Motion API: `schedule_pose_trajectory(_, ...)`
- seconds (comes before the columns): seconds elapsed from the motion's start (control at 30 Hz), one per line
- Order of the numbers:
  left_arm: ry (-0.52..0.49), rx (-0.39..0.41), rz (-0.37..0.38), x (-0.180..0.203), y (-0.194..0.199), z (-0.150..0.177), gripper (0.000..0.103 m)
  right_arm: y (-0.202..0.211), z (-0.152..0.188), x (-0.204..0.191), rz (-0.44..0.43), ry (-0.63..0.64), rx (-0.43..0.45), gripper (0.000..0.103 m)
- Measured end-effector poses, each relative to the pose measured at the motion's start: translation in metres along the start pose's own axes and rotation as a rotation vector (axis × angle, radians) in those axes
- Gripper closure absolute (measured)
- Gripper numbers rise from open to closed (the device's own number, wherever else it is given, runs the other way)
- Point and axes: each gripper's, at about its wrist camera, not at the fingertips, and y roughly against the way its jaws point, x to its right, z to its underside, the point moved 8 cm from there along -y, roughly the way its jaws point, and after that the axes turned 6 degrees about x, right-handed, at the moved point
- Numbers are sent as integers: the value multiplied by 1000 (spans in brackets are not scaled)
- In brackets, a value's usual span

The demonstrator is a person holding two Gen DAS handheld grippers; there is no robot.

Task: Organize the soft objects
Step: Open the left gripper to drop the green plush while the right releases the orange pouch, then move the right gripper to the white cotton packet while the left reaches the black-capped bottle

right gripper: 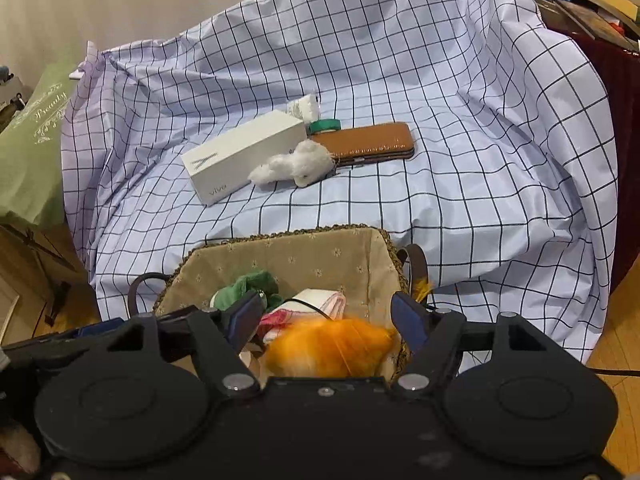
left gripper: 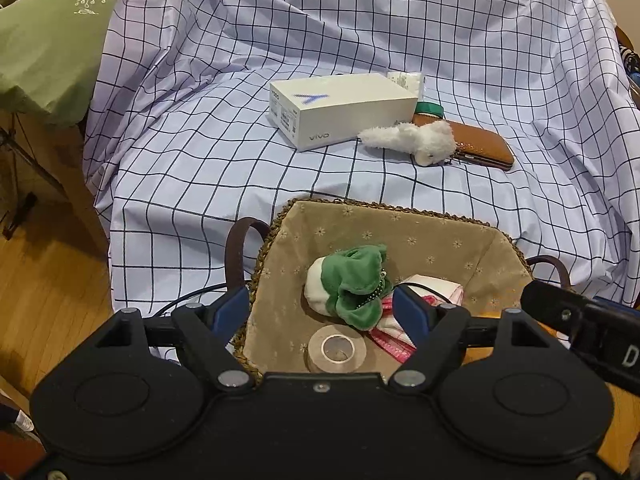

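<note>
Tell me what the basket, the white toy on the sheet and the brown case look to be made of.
Basket: probably woven straw or rattan, by its braided rim; matte beige floral cloth lining.
White toy: plush with a long fluffy pile.
Brown case: seemingly leather or imitation, smooth with a slight sheen; which one is unclear.

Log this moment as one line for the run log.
left gripper: open, empty | right gripper: open over orange plush in basket | white plush: outside on checked sheet

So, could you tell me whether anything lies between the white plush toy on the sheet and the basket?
Nothing visible does. The white plush toy lies against the brown case, with only bare checked sheet between it and the basket.
</note>
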Motion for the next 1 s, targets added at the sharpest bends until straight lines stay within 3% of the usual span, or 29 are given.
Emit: schedule_pose_trajectory(1.0,-22,-24,4,3,-3,5,28,-9,8,3,26,1,-58,30)
